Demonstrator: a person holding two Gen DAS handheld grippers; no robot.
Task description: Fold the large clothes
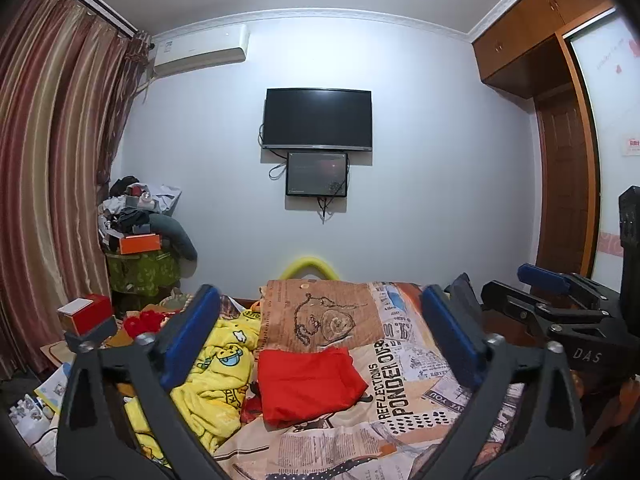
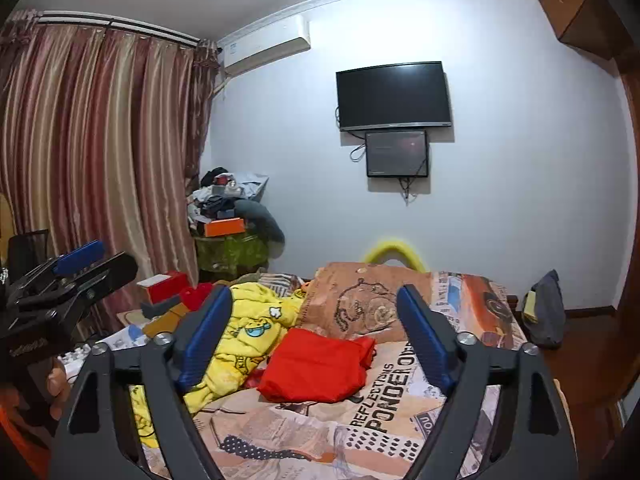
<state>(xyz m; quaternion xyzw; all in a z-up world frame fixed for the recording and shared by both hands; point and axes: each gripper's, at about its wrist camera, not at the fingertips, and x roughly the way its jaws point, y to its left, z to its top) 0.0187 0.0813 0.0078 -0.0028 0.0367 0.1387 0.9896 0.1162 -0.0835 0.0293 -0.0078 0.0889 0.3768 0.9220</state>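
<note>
Item — red garment (image 1: 308,386), already folded into a rough rectangle, lying on the bed (image 1: 404,384) ahead of both claws and below them. Its long axis is running roughly left to right across the bed. In the left wrist view it is sitting between the two blue fingers, slightly left of centre; in the right wrist view (image 2: 318,366) it is sitting likewise between the fingers, left of centre. Neither claw is touching it.

Item — yellow garment (image 1: 218,376), crumpled, cartoon-printed, lying just left of the red one and touching its edge. Judged the next piece for folding; it is lying to the left, so the left gripper (image 1: 320,340) is likely the nearer.

Left gripper: fingers spread wide, holding nothing. Right gripper (image 2: 316,340): fingers likewise spread, holding nothing. Both are hovering above the near end of the bed, facing the far wall.

Writing legible: bedcover print reading "REFLECTIONS" and "PONDER OVER", plus a small "YOU"; "DAS" on the body of the right gripper as seen from the left wrist view. Lettering on the yellow garment is too small to read.

Background: TV (image 1: 318,119) on the wall, smaller screen (image 1: 317,174) just below it, both dark.
</note>
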